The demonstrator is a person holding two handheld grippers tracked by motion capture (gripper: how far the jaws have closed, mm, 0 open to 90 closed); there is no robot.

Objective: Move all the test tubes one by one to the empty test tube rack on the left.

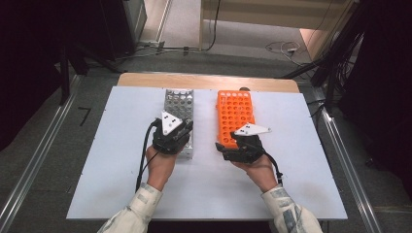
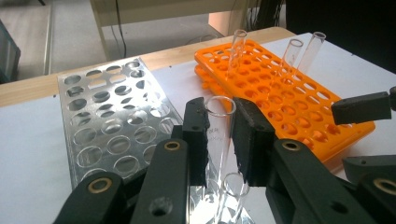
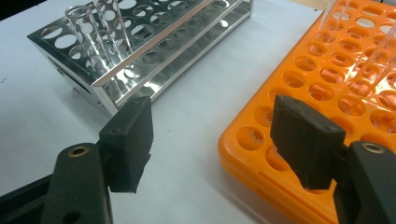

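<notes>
Glass test tube (image 2: 219,126) pinched upright between our left gripper's (image 2: 220,140) fingers over the near end of the steel rack (image 2: 100,126), so we should keep it plumb and lower slowly into one hole, while our right gripper (image 3: 212,140) waits spread by the orange rack (image 3: 327,70)

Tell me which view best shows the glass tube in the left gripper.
Left gripper view: the glass tube stands upright between the left gripper pads, above the metal rack. Right gripper view shows it farther off; high view hides it under the hand.
</notes>
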